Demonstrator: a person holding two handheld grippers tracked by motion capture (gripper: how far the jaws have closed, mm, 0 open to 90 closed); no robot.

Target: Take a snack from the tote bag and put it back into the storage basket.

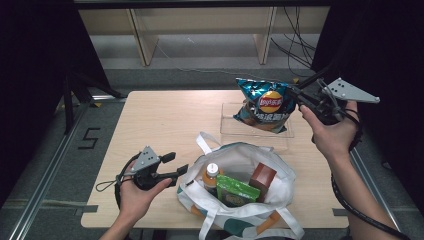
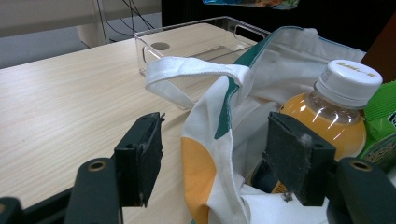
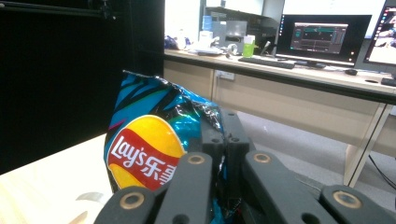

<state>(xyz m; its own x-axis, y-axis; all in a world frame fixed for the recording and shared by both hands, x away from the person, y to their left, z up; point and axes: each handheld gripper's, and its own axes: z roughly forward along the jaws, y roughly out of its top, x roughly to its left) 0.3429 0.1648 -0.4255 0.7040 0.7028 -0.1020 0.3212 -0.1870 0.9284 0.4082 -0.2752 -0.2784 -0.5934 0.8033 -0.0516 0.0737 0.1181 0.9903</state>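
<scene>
Holding the chip bag (image 1: 264, 104) up in the air, the right tongs (image 1: 296, 96) are clamped tight on its crinkled edge, and in the right gripper view the two black jaws press together with the blue foil pinched between them, the red and yellow logo just left of the grip. The bag hangs above the clear tray (image 1: 227, 127), which sits on the tabletop (image 1: 160, 120) just beyond the tote bag (image 1: 235, 155). The bag's lower edge looks close to the tray, though whether it touches cannot be told from the high view.

Over on the near left side of the tote bag, the left tongs (image 1: 175, 165) stand wide apart and grip nothing. In the left gripper view the tote's white, orange and green rim (image 2: 210, 140) rises between the two pads; one pad is clear of it on the outside, the other sits inside against the cloth.

Inside the tote bag stand an orange drink bottle (image 1: 212, 176) with a white cap, a green box (image 1: 238, 191) beside it, and a brown carton (image 1: 263, 180) on the far side of that box. The tote's white handle (image 2: 191, 70) loops toward the tray.
</scene>
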